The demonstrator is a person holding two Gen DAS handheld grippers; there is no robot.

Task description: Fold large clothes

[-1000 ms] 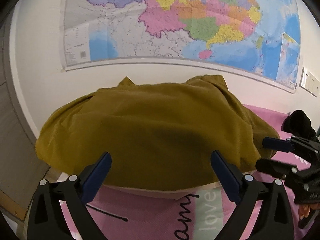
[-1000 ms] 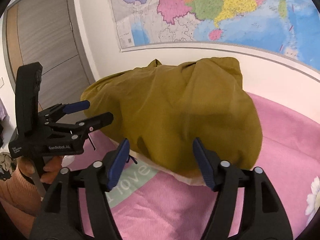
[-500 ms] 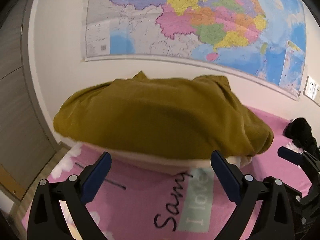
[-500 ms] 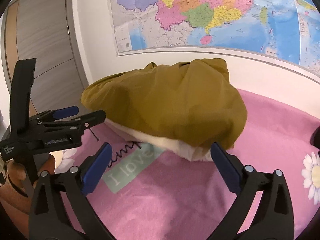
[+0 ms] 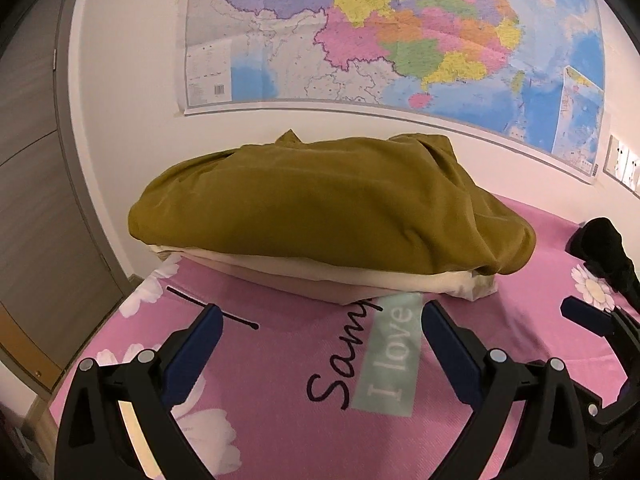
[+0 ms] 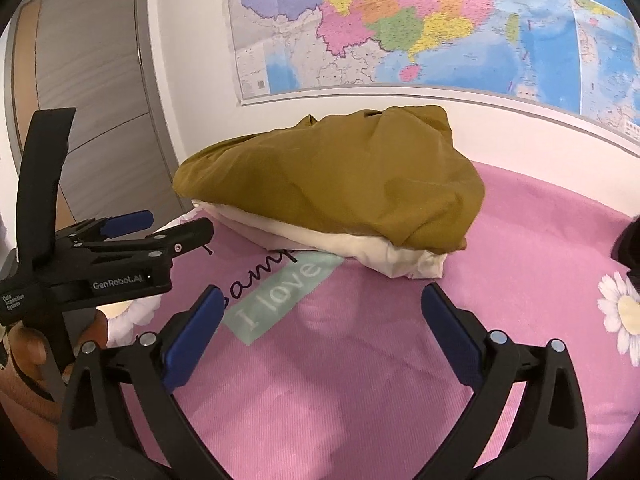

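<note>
A folded mustard-yellow garment (image 5: pixel 320 208) lies on top of a folded cream garment (image 5: pixel 360 280) at the far side of a pink bed cover (image 5: pixel 280 380), against the wall. The stack also shows in the right wrist view, mustard garment (image 6: pixel 340 184) over cream garment (image 6: pixel 360 248). My left gripper (image 5: pixel 320 344) is open and empty, held back from the stack. My right gripper (image 6: pixel 320 320) is open and empty, also short of the stack. The left gripper (image 6: pixel 152 228) shows from the side at the left of the right wrist view.
A black garment (image 5: pixel 608 252) lies on the bed at the right. A large map (image 5: pixel 400 32) hangs on the wall behind the stack. A grey door (image 6: pixel 92 112) stands to the left. The cover bears printed text (image 6: pixel 280 296) and daisies (image 6: pixel 624 312).
Both grippers have pulled back from the mustard garment, which now rests on the cream one. The right gripper's jaws have widened. More of the pink cover shows in front.
</note>
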